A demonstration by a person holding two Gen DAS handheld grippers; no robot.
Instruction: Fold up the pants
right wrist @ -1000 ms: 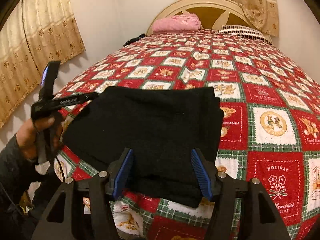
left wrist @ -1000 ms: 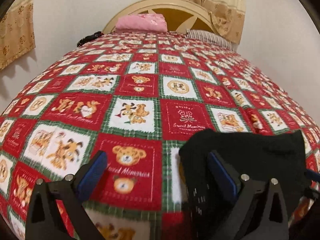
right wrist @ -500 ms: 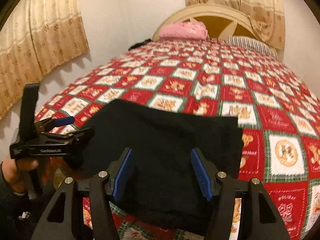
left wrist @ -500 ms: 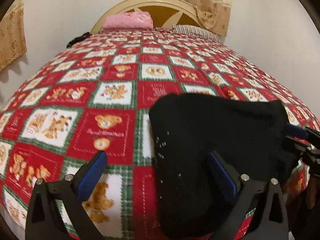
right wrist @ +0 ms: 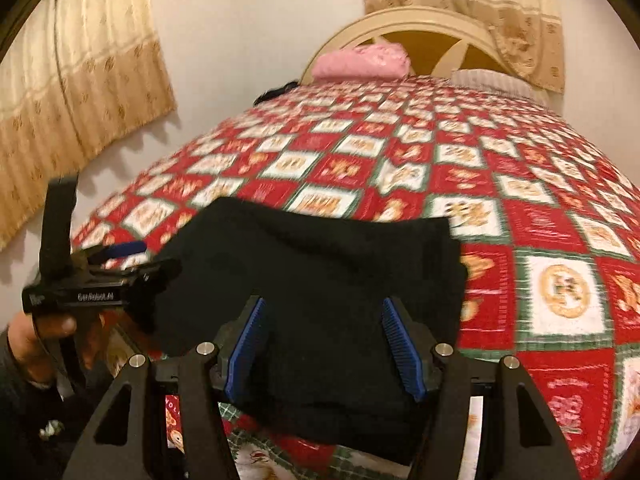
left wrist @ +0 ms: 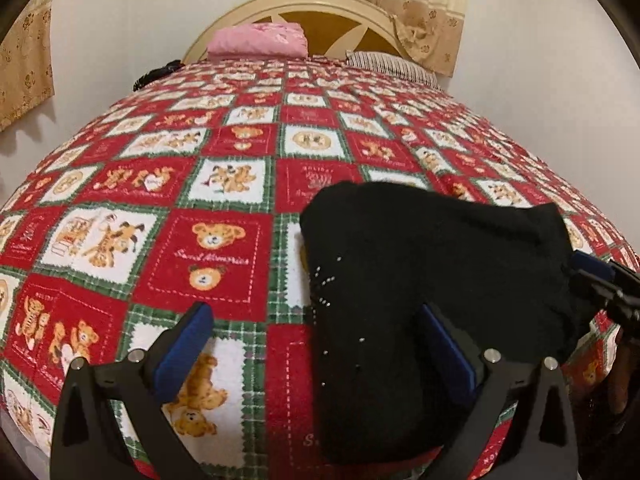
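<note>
The black pants (left wrist: 432, 280) lie folded into a compact block on the bed (left wrist: 224, 216), near its foot edge; they fill the lower centre of the right wrist view (right wrist: 320, 300) and the lower right of the left wrist view. Small pale specks dot the cloth at its left side in the left wrist view.

The left gripper (left wrist: 320, 344) has its jaws spread wide: one blue pad sits over the bedspread, the other over the pants, and nothing is pinched. In the right wrist view it appears at the left edge (right wrist: 120, 258), beside the pants' left edge, held by a hand (right wrist: 48, 336). Contact with the cloth cannot be confirmed.

The right gripper (right wrist: 322, 340) has its jaws spread, both pads over the pants and nothing between them. It shows at the right edge of the left wrist view (left wrist: 596, 276), at the pants' right edge.

The bedspread is a red, green and white teddy-bear patchwork. At the top of the frame stand a cream arched headboard (left wrist: 320, 4), a pink pillow (left wrist: 260, 38) and a striped pillow (left wrist: 396, 66). A dark object (left wrist: 158, 74) lies at the bed's upper left edge. Beige patterned curtains (right wrist: 76, 92) hang on the pale walls (left wrist: 132, 8).
</note>
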